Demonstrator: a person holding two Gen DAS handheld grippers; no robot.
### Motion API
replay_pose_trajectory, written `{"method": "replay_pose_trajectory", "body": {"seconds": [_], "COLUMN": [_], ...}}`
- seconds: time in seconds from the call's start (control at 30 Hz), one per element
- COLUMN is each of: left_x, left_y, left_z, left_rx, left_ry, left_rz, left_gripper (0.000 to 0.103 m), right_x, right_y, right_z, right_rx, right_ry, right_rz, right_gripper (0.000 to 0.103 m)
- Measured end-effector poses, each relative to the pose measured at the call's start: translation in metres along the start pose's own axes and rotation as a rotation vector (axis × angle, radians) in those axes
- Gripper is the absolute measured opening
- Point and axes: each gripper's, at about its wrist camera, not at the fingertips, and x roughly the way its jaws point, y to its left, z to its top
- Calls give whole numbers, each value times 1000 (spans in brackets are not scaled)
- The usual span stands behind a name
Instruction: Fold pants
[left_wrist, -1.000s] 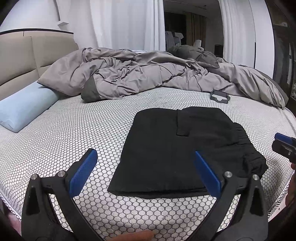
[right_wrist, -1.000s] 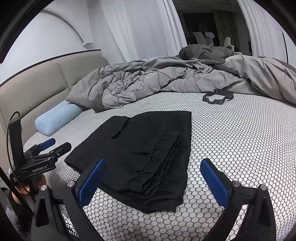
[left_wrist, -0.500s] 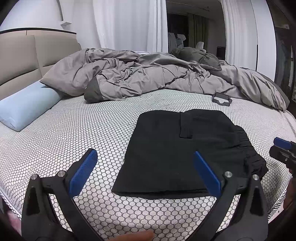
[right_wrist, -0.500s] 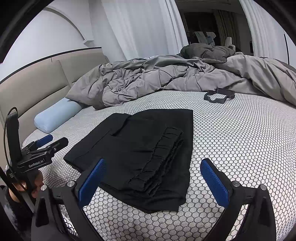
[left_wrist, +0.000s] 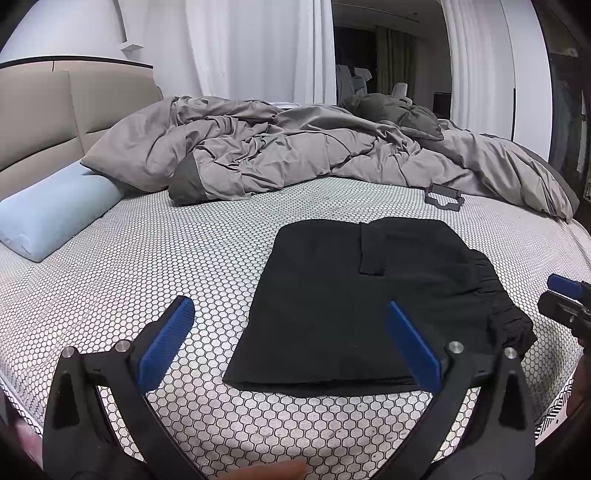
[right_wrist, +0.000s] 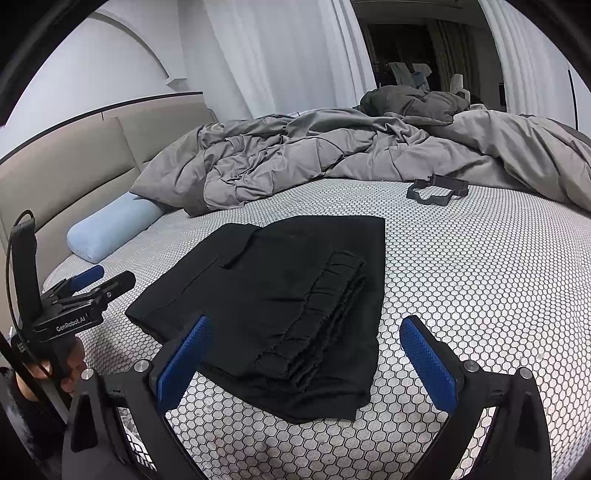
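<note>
Black pants (left_wrist: 365, 302) (right_wrist: 280, 306) lie folded into a flat rectangle on the honeycomb-patterned bed sheet (left_wrist: 166, 266) (right_wrist: 480, 277), with the gathered waistband (right_wrist: 321, 317) on top toward the right side. My left gripper (left_wrist: 291, 343) hovers open just short of the near edge of the pants, holding nothing. My right gripper (right_wrist: 306, 358) is open too, held above the waistband end without touching the cloth. Each gripper shows at the edge of the other's view.
A rumpled grey duvet (left_wrist: 303, 158) (right_wrist: 351, 158) covers the far half of the bed. A light blue bolster pillow (left_wrist: 48, 218) (right_wrist: 110, 229) lies by the beige headboard (left_wrist: 55, 114). A small black plastic frame (left_wrist: 443, 195) (right_wrist: 437, 190) rests beyond the pants.
Both grippers have drawn back and risen slightly from the pants; the folded pants have stayed still.
</note>
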Motion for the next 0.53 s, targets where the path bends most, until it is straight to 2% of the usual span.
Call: {"method": "replay_pose_trajectory", "body": {"seconds": [0.53], "left_x": [0], "left_y": [2], "left_z": [3], "left_rx": [5], "left_ry": [-3], "left_rz": [-4], "left_gripper": [102], "right_x": [3], "right_y": [-2], "right_z": [0], "right_rx": [-9], "right_ry": [14], "right_rz": [5], "right_gripper": [103]}}
